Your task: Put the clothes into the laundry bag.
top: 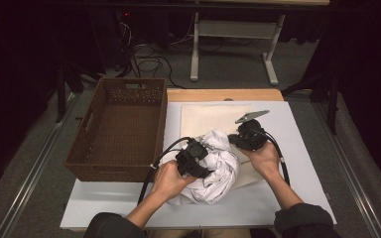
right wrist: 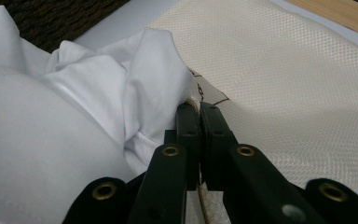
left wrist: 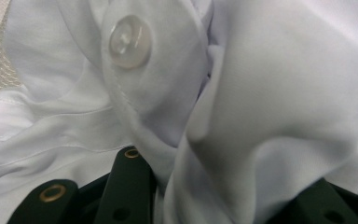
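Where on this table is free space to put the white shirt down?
The wicker basket is empty. The white board is bare right of the cream cloth, and along its near-left edge. The middle is crowded: white shirt, both grippers.

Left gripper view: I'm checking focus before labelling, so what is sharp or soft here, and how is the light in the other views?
Left gripper view: button slightly soft, white shirt evenly lit. Right gripper view: fingers sharp, cream cloth bright. High view: table lit, surroundings dark.
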{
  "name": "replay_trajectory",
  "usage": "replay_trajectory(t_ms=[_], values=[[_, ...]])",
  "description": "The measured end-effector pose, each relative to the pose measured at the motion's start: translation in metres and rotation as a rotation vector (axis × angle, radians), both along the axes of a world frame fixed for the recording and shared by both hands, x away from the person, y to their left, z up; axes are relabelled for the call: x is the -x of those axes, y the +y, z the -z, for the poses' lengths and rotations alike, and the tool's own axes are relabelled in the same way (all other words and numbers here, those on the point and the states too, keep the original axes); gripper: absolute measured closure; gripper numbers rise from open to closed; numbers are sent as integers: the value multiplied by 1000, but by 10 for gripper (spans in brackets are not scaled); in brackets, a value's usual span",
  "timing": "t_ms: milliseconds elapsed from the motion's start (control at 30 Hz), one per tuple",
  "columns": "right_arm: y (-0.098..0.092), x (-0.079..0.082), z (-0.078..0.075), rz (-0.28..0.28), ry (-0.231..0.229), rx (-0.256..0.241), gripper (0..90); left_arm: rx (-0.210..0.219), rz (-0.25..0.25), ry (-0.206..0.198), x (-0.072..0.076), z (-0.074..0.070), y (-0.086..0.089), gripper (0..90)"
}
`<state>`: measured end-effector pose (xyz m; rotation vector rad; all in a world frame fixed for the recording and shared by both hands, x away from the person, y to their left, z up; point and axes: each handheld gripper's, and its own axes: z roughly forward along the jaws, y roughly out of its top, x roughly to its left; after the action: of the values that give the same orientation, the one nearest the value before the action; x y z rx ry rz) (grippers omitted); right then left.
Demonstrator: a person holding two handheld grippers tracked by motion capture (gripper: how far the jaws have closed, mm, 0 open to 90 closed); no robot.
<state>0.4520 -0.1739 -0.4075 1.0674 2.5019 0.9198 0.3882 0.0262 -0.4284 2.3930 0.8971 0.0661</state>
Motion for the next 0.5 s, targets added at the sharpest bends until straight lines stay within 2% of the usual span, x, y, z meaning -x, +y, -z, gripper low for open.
replay_trajectory(t_ms=[167,300,333,500], values=[[0,0,1,5,3,1,890,-16,-7,-45,0,9,-5,630],[0,0,2,6,8,0,891,-6,-23,-55,-5,17,-6,631],[1,-1,3,4,10,-3,892,-23,-24,-65,-8,22,-8,632],[3,-1,4,2,20,-16,892,-35,-43,-78,-15,28,-5,632]])
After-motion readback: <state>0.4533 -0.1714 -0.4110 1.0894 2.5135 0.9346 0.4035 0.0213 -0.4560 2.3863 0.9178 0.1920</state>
